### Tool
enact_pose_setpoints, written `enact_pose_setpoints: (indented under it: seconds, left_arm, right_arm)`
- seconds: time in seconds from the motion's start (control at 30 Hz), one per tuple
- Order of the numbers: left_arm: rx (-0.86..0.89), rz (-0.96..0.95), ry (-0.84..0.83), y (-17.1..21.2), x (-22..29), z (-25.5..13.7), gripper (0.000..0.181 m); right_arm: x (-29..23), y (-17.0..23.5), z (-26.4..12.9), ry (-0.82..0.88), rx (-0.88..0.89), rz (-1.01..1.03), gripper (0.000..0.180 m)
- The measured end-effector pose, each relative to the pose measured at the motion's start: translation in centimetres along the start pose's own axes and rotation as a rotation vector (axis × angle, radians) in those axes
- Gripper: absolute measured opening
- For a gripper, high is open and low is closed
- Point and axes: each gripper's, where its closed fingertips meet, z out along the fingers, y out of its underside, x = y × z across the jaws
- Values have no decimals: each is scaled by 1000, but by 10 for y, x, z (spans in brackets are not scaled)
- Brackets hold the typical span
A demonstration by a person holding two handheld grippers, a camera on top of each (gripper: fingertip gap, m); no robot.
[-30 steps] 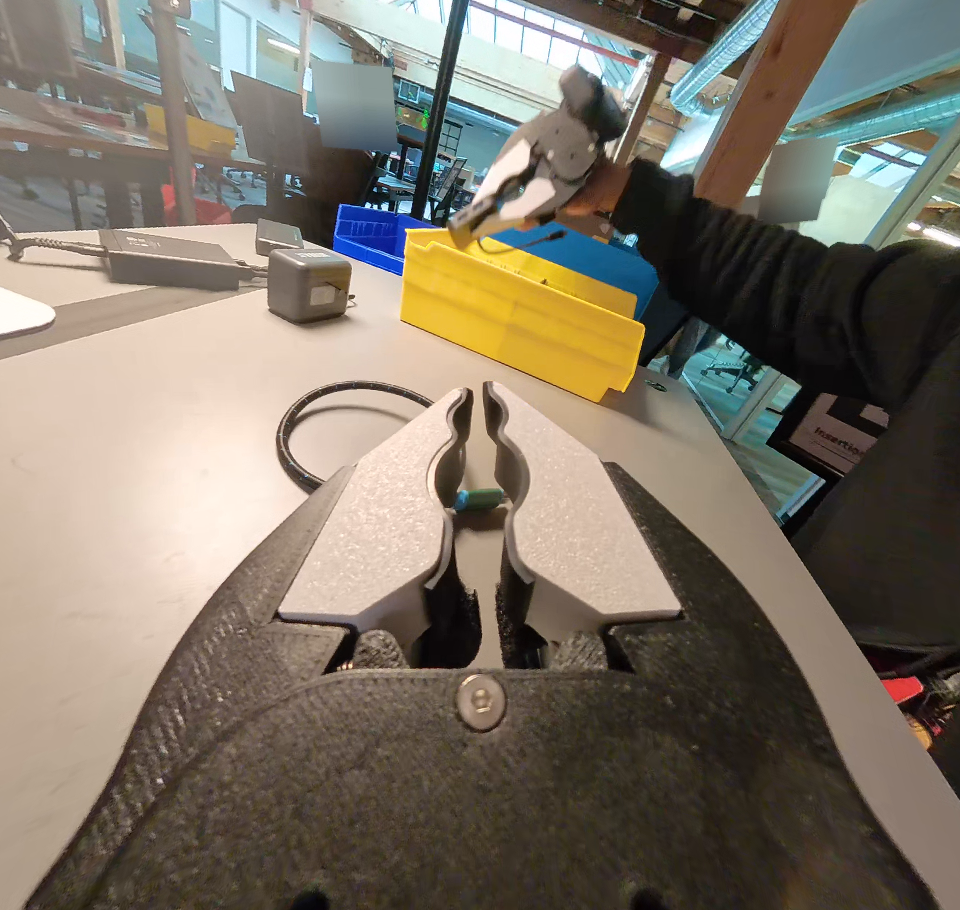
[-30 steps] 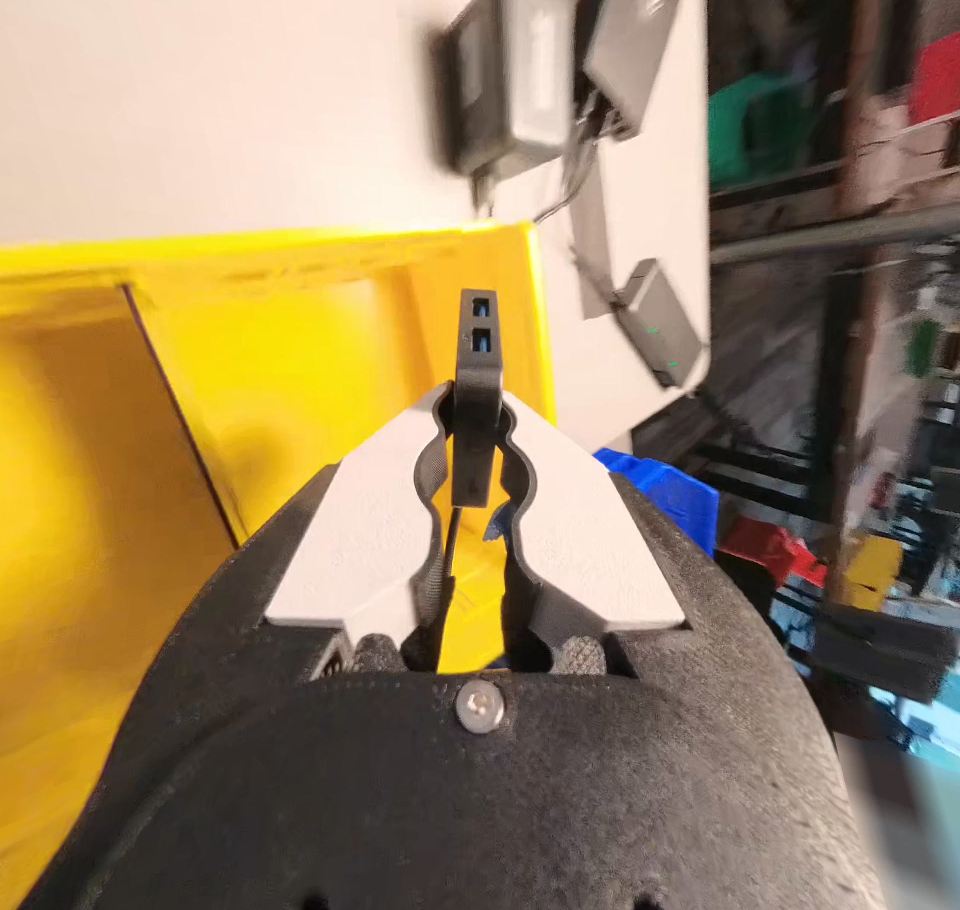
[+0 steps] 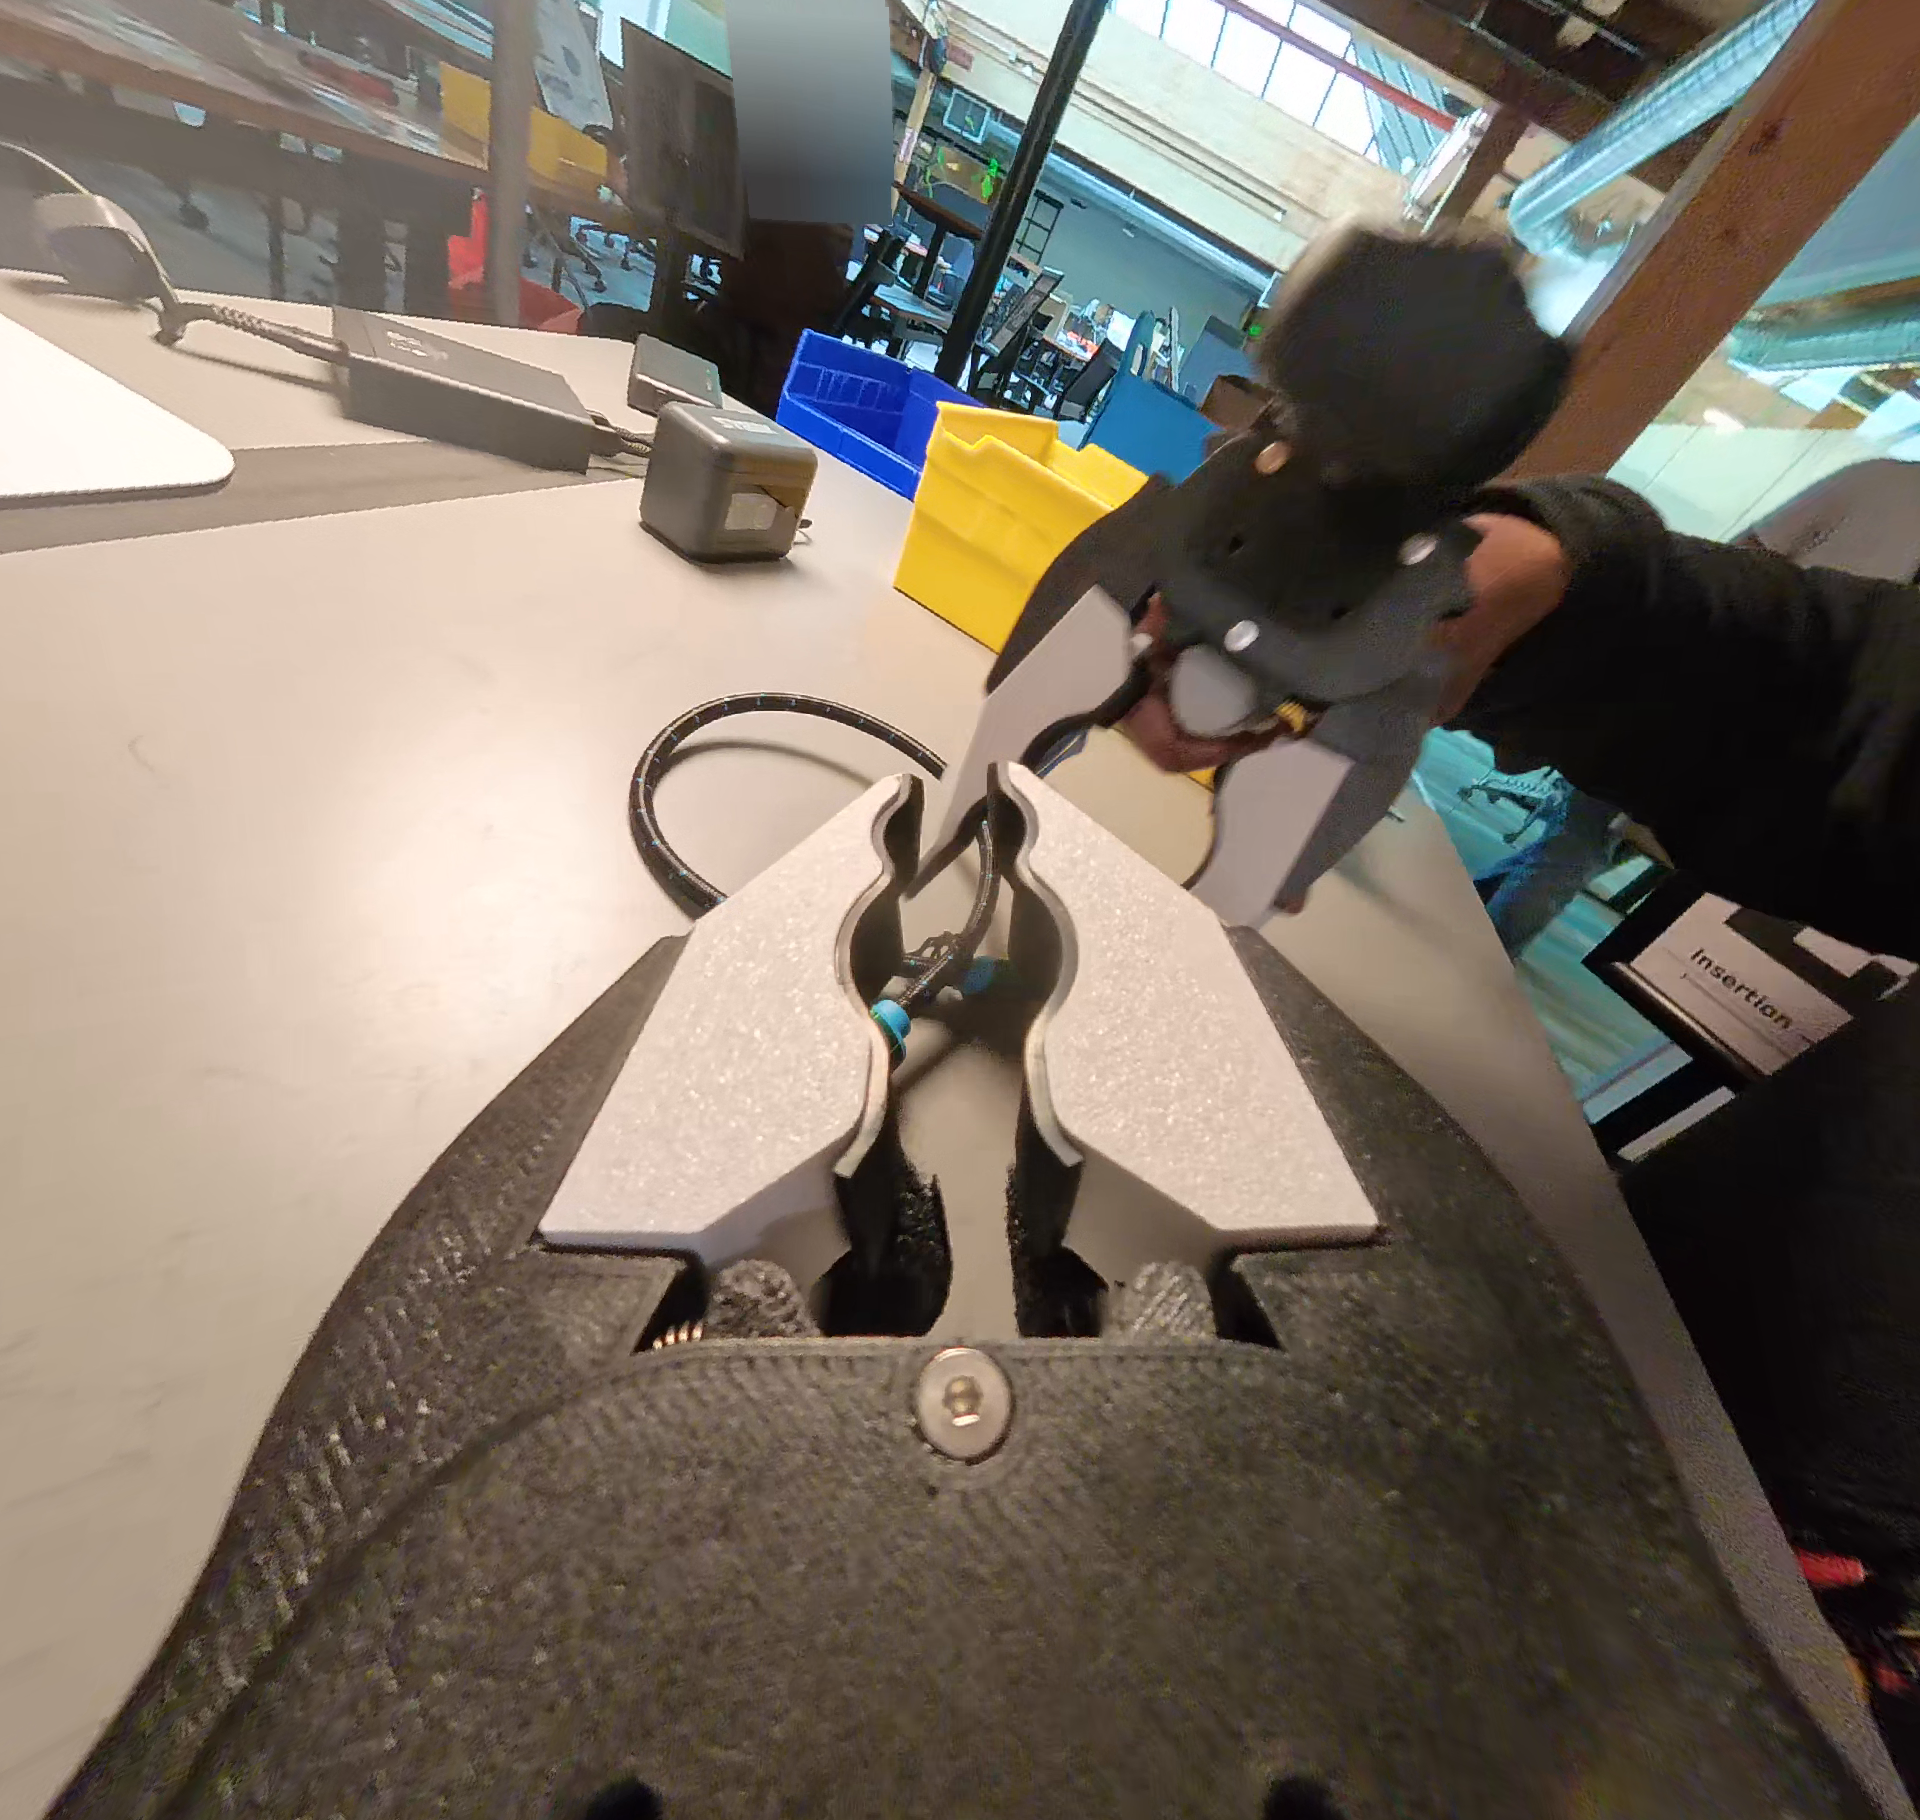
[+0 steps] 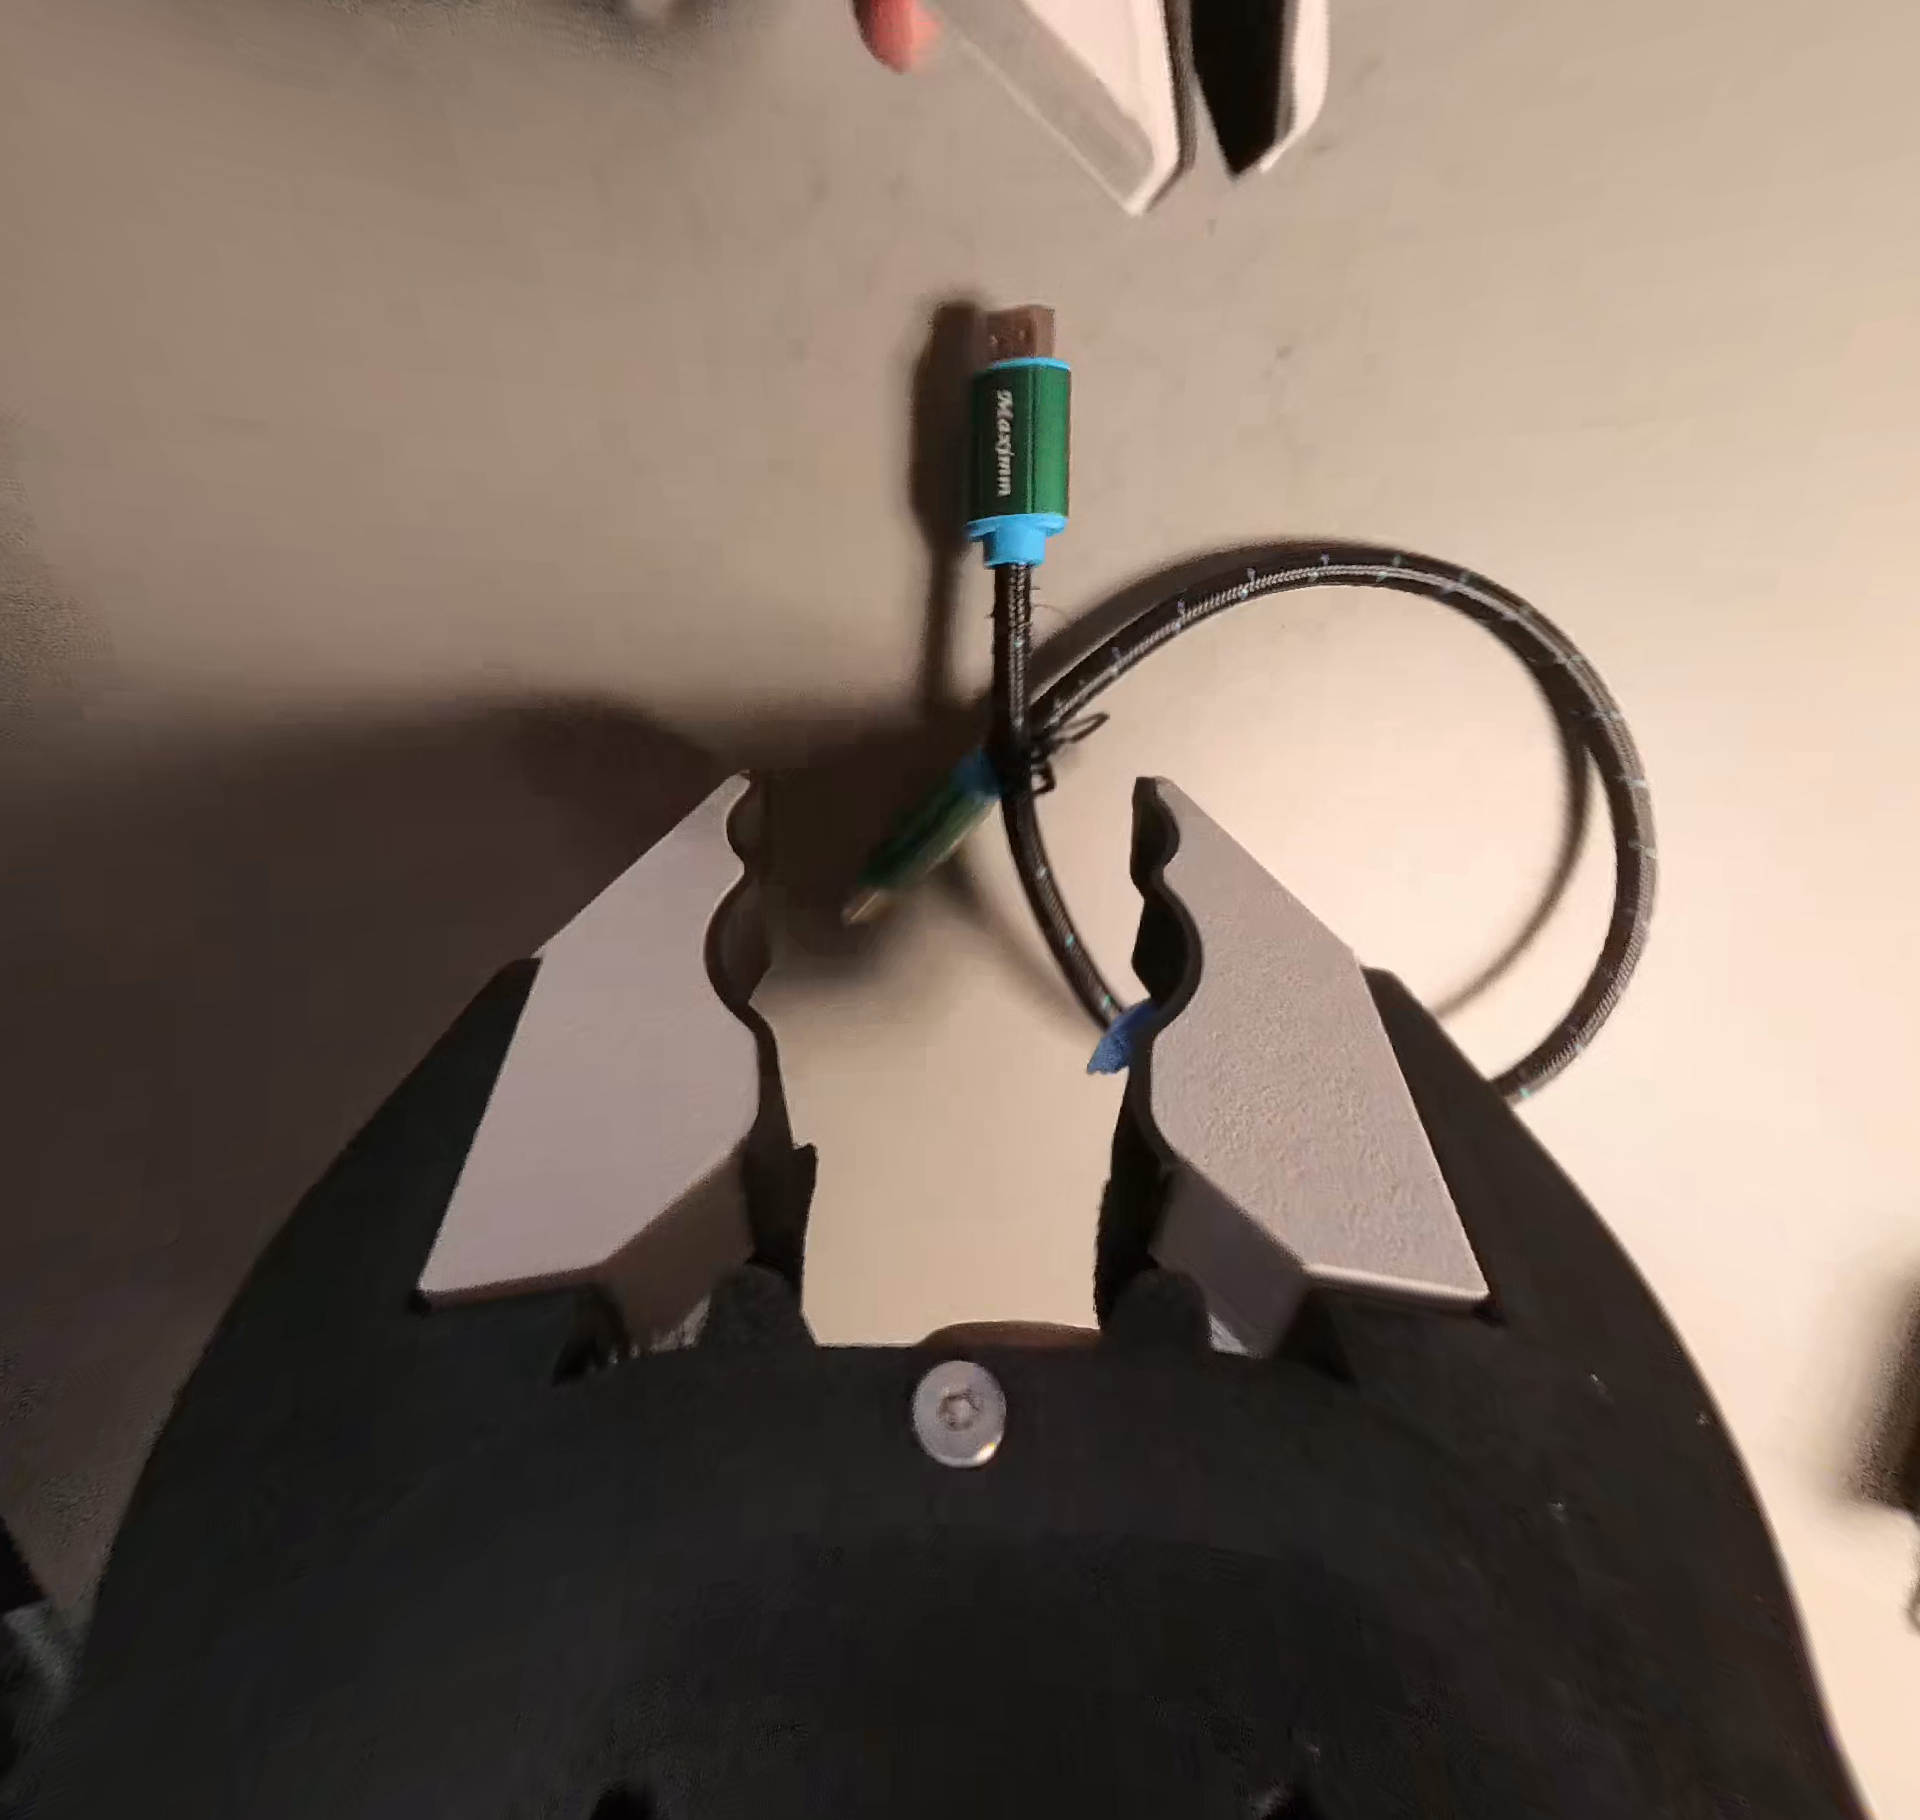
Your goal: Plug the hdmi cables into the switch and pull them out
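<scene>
While the right gripper hangs above the grey table with its jaws spread wide and empty, the black braided HDMI cable lies coiled in a loop on the tabletop beneath it. One green metal plug with blue collars lies flat just beyond the fingertips, and a second green plug lies between them. The left gripper is held low over the same cable with its jaws narrowed to a slim gap, gripping nothing; a yellow plastic bin stands near the table's far edge.
</scene>
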Motion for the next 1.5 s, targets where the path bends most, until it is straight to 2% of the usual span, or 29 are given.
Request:
enact_pose_setpoints:
  seconds: [0.07, 0.13, 0.2, 0.33, 0.47, 0.57, 0.63, 0.7, 0.83, 0.97, 1.07, 1.13, 1.23, 1.3, 1.37, 1.43, 1.5]
  left_arm:
    - [7, -15, 5, -1, -1, -2, 12]
    - [11, -22, 7, -2, -2, -2, 13]
    - [8, -21, 7, -1, -2, -3, 13]
    - [7, -15, 1, -1, -2, -5, 13]
    - [21, -29, -6, -3, -5, -7, 13]
    - [30, -39, -8, -5, -7, -8, 13]
    - [27, -43, -7, -4, -7, -7, 13]
    - [27, -42, -8, -4, -7, -7, 13]
    - [20, -38, -20, -3, -8, -6, 13]
    - [39, -62, -22, -5, -10, -4, 13]
    - [39, -74, -26, -5, -11, -3, 12]
    - [50, -70, -33, -6, -11, -4, 12]
    - [63, -69, -41, -7, -12, -6, 12]
    - [59, -70, -38, -7, -11, -6, 12]
    - [49, -71, -34, -5, -10, -5, 13]
    - [40, -69, -32, -4, -10, -4, 13]
    - [36, -64, -30, -4, -8, -3, 13]
  right_arm:
    - [5, -4, 11, -4, -1, 15, 73]
    - [7, -6, 10, -5, 8, 4, 31]
    - [5, -2, 8, -11, -7, -14, 15]
    - [5, -4, -21, 31, 89, -3, 13]
    - [15, -8, -111, 165, 311, 55, 12]
    - [24, 26, -185, 316, 413, 144, 13]
    - [32, 75, -220, 449, 409, 246, 13]
    - [34, 135, -239, 547, 399, 401, 13]
    - [23, 230, -225, 595, 409, 681, 12]
    - [17, 276, -180, 538, 322, 785, 14]
    - [14, 270, -177, 513, 410, 781, 17]
    - [9, 260, -187, 502, 534, 798, 37]
    - [-8, 239, -198, 474, 705, 802, 51]
    - [-22, 226, -187, 448, 732, 797, 63]
    - [-30, 220, -165, 455, 674, 790, 73]
    - [-27, 219, -147, 512, 613, 778, 68]
    - [-18, 217, -142, 565, 593, 740, 43]
